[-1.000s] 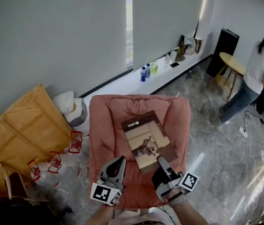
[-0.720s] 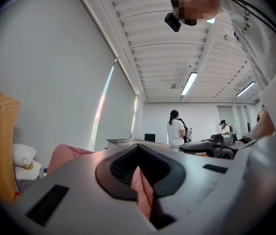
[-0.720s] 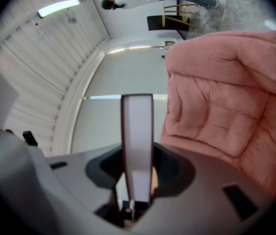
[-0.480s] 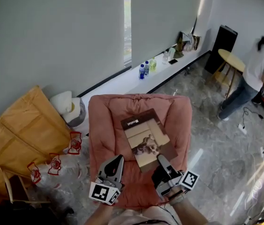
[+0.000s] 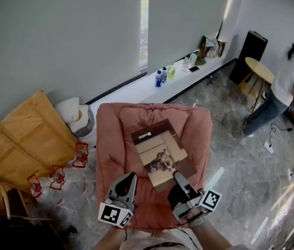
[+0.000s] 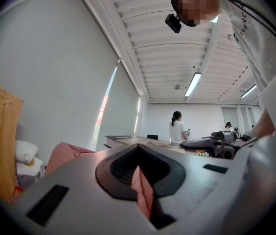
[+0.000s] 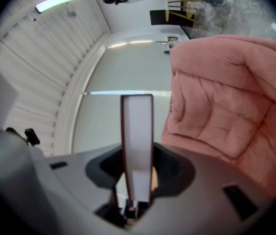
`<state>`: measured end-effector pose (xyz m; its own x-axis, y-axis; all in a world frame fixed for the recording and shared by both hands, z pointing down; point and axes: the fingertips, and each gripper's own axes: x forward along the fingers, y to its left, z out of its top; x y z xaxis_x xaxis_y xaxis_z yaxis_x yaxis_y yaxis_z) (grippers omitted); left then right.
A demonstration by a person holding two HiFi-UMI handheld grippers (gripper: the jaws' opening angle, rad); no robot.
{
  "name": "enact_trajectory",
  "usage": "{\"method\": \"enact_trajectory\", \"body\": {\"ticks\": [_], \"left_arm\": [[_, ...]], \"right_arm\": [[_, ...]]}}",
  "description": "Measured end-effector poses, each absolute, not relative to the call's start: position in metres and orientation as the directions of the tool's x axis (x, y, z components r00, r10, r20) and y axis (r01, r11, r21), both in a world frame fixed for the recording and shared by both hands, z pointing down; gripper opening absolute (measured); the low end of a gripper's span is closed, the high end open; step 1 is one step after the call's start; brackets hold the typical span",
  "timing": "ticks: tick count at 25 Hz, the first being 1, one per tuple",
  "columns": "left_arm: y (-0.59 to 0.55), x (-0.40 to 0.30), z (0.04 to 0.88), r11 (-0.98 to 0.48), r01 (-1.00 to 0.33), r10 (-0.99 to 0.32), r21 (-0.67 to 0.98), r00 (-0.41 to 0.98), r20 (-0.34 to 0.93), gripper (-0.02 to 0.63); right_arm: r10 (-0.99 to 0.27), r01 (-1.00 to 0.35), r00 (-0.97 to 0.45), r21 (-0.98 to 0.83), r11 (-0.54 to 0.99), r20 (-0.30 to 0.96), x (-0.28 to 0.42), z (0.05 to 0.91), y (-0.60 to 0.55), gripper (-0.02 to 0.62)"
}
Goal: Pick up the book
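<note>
Clamping right claw [image 5: 178,177] on near edge of book [image 5: 160,151], lying flat on pink cushion [image 5: 114,139]. Holding left claw [image 5: 131,177] pinched together alongside. Sitting on grey marble floor [image 5: 235,160], below window ledge [image 5: 136,91] carrying bottles [image 5: 161,78].

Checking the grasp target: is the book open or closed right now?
Closed. The book lies cover-up on the pink cushion; seen edge-on in the right gripper, its white page block sits between both covers.

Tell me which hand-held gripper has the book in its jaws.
The right hand-held gripper: the book's pale page edge stands clamped between its jaws. The left hand-held gripper shows only pink cushion there.
</note>
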<state>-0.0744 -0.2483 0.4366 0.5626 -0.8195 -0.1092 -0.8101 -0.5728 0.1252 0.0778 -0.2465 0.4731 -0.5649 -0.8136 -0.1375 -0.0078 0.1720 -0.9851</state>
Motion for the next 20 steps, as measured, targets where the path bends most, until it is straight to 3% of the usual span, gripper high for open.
{"method": "enact_trajectory", "body": {"ticks": [20], "left_arm": [[-0.25, -0.063, 0.433, -0.567, -0.815, -0.823, 0.118, 0.555, -0.118, 0.02]], "right_arm": [[-0.797, -0.005, -0.588, -0.985, 0.172, -0.137, 0.082, 0.466, -0.243, 0.158]]}}
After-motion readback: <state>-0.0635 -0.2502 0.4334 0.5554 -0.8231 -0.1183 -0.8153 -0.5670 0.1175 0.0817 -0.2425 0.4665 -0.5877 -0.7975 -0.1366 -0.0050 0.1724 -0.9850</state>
